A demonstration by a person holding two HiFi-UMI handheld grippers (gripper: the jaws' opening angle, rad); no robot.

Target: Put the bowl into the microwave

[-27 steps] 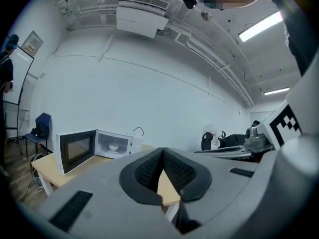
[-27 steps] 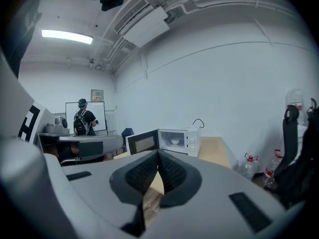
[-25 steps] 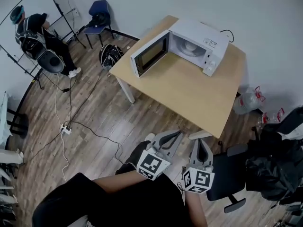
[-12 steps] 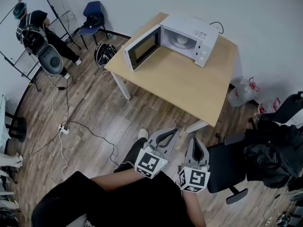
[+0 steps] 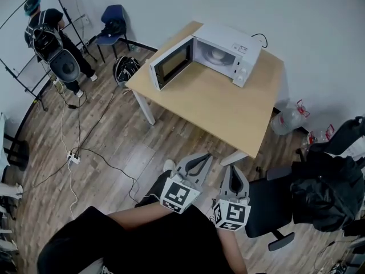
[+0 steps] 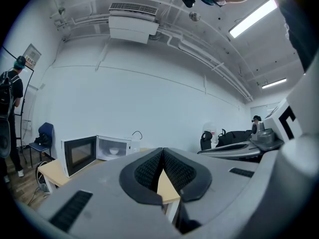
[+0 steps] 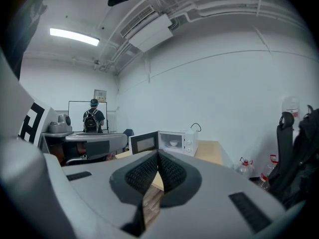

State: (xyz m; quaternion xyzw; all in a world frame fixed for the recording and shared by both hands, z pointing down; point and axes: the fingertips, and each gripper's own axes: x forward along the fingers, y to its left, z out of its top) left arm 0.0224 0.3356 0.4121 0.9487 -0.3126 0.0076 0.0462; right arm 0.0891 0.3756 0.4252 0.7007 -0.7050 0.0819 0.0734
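Note:
A white bowl [image 5: 218,55] sits inside the white microwave [image 5: 228,40], whose door [image 5: 169,63] hangs wide open to the left, on the wooden table [image 5: 228,104]. The bowl [image 6: 113,151] [image 7: 173,143] shows small in both gripper views too. My left gripper [image 5: 201,158] and right gripper [image 5: 235,172] are held close to my body, well short of the table. Each is shut with nothing between its pads.
A person with a backpack [image 5: 54,41] stands at the far left by a whiteboard. A blue chair [image 5: 114,21] and a dark bag [image 5: 126,67] sit left of the table. Cables [image 5: 85,147] cross the wood floor. A black office chair [image 5: 274,207], a black bag [image 5: 328,193] and water bottles [image 5: 288,119] lie right.
Table and microwave sit slightly farther up and left in the head view, so I have backed off a little. Both grippers stay shut and empty; the far person has shifted.

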